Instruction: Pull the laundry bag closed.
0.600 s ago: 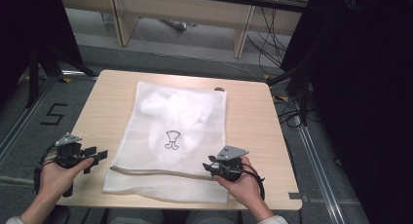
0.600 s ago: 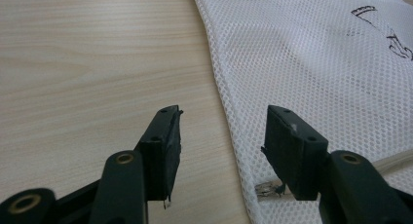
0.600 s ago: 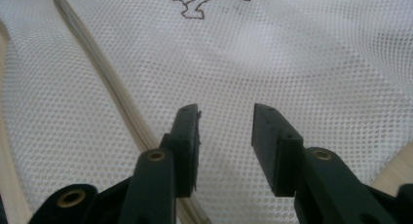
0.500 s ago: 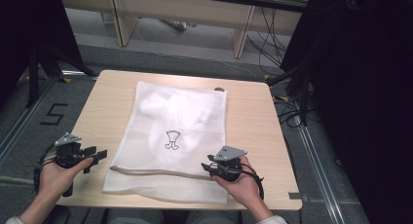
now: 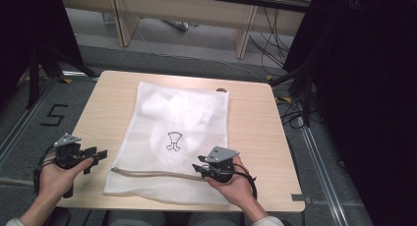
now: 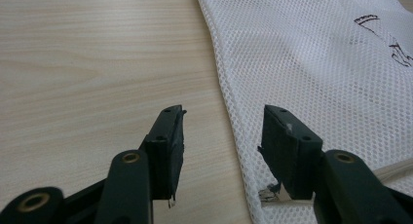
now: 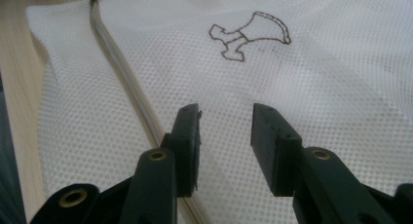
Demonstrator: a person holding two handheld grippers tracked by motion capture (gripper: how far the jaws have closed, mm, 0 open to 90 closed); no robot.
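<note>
A white mesh bag [image 5: 182,113] lies flat on the wooden table [image 5: 251,123], with a black outline drawing [image 5: 173,141] at its middle and a beige zipper strip [image 5: 147,174] across its near end. My left gripper [image 5: 102,156] hovers over bare wood just left of the bag's near left corner, jaws open and empty; in its own view the bag's edge [image 6: 229,102] runs between the jaws [image 6: 224,129]. My right gripper [image 5: 197,165] sits over the bag's near right part, at the zipper's right end, open with nothing held. The zipper [image 7: 124,83] passes under the left jaw of the right gripper [image 7: 225,119], with the drawing [image 7: 248,34] ahead.
A small dark tab [image 5: 222,90] lies at the bag's far right corner. Bare wood borders the bag on the left [image 6: 87,63] and right. Beyond the table are wooden furniture legs [image 5: 244,37], floor cables [image 5: 290,108] and a floor mark "5" [image 5: 54,115].
My right gripper has edged slightly to the left along the bag's near end. The left gripper and the bag have stayed put.
</note>
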